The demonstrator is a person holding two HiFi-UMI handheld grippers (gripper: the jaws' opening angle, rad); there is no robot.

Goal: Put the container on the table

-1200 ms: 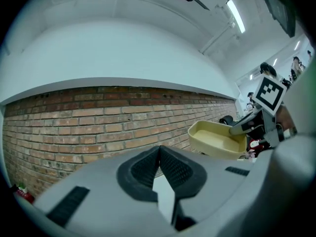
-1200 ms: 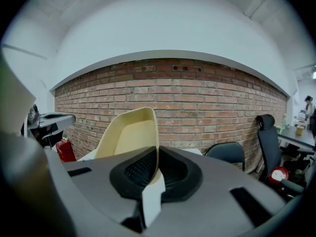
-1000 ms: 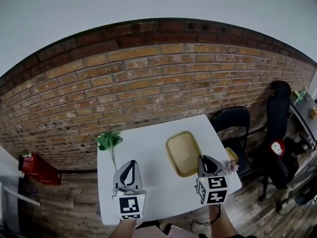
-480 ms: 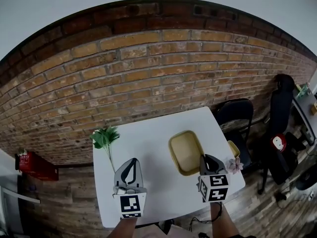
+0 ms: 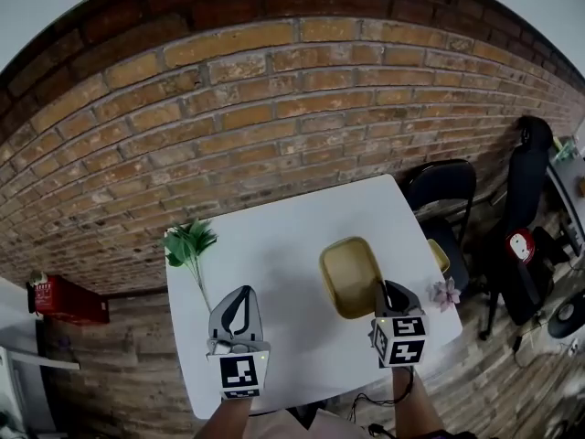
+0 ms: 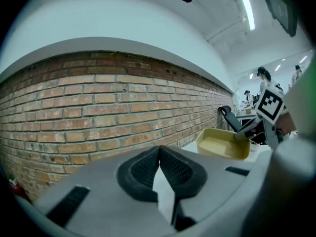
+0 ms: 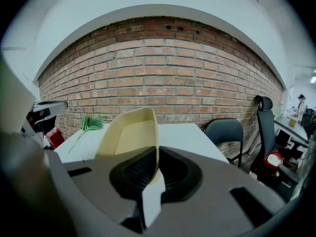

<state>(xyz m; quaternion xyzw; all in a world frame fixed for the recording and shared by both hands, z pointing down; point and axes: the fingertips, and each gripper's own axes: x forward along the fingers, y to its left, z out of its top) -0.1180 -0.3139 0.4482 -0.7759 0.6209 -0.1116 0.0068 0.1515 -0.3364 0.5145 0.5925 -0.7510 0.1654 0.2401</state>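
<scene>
The container (image 5: 348,276) is a shallow yellow tray over the right half of the white table (image 5: 274,245). My right gripper (image 5: 381,288) is shut on its near right rim; in the right gripper view the rim (image 7: 156,154) stands between the pads and the container (image 7: 126,132) stretches away from them. From the left gripper view the container (image 6: 222,144) looks slightly tilted, and I cannot tell whether it touches the table. My left gripper (image 5: 240,293) hovers over the table's near left part, shut with nothing in it (image 6: 159,154).
A green plant sprig (image 5: 189,243) lies at the table's left edge and a pink flower (image 5: 447,293) at its right edge. A black chair (image 5: 439,190) with a yellow item (image 5: 440,254) stands right of the table. The brick wall (image 5: 274,108) is behind.
Both grippers have sunk toward the table top, and the container has come down with the right one. The table now looks larger and nearer.
</scene>
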